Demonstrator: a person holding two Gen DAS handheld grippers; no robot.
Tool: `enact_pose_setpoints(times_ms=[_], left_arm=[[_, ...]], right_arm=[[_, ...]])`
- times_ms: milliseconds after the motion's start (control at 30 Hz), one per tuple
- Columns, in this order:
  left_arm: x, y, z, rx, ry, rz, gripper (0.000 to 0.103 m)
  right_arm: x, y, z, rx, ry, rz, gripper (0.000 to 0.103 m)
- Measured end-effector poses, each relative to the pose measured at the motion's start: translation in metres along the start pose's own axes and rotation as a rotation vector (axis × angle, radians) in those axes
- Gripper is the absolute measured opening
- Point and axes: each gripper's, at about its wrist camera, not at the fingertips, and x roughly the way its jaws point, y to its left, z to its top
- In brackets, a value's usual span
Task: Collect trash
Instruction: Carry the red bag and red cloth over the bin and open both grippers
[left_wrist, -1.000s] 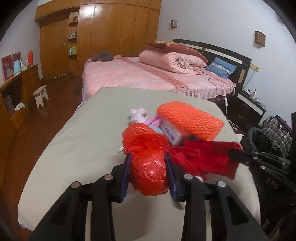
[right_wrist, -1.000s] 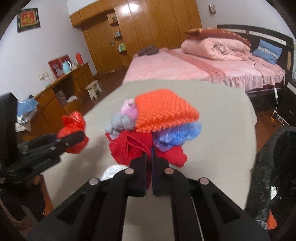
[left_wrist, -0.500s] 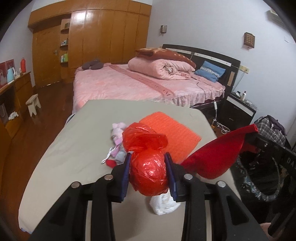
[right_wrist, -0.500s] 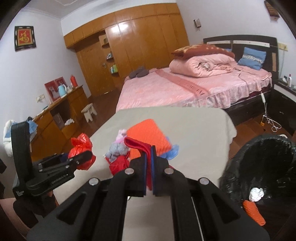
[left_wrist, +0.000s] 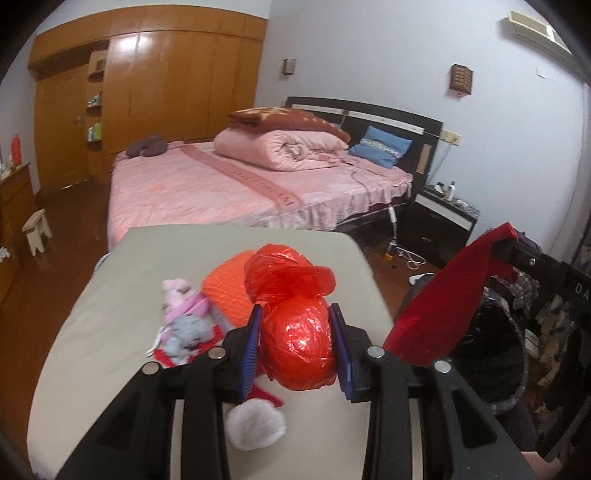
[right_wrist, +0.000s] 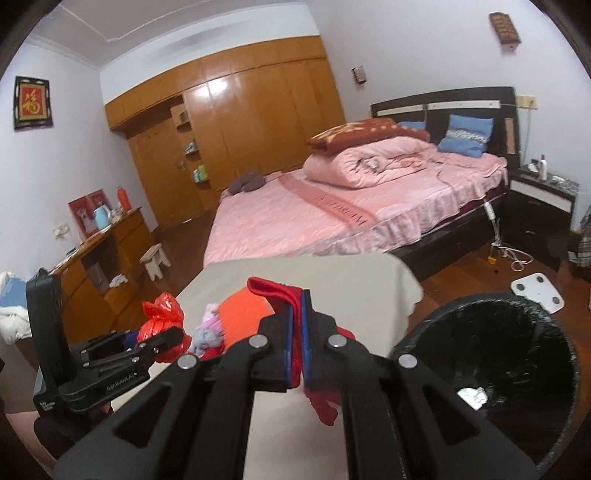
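**Both grippers loaded; bin lies nearest the right hand**

The right gripper (right_wrist: 297, 343) is clamped tight on a red cloth (right_wrist: 280, 291), which hangs below the pads. From it, the black-lined bin (right_wrist: 517, 369) sits at about four o'clock, just beside, mouth open upward. The left gripper (left_wrist: 295, 354) holds a knotted red plastic bag (left_wrist: 295, 350) between part-closed pads; its bin (left_wrist: 491, 354) lies at three o'clock, farther off, beyond the red cloth (left_wrist: 443, 295). Judgement: the right hand should drop first.

Left gripper (left_wrist: 295, 345) clamps partway (right gripper (right_wrist: 296, 350) pinched tight).
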Motion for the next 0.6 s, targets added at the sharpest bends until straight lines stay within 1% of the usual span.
enact_pose_setpoints(times_ms=[267,467,600], left_arm=[[0.015,-0.047,0.017,0.054,-0.013,-0.089,0.035],[0.029,-0.085,0.026,0.094,-0.022,-0.159,0.035],[0.04,-0.111,0.028,0.119,-0.021,-0.203,0.035]], right_arm=[[-0.026,-0.042,0.011,0.027,-0.058,-0.103,0.003],[-0.041,-0.073,0.011,0.044,-0.074,-0.18,0.003],[-0.048,-0.091,0.006,0.051,-0.07,-0.225,0.003]])
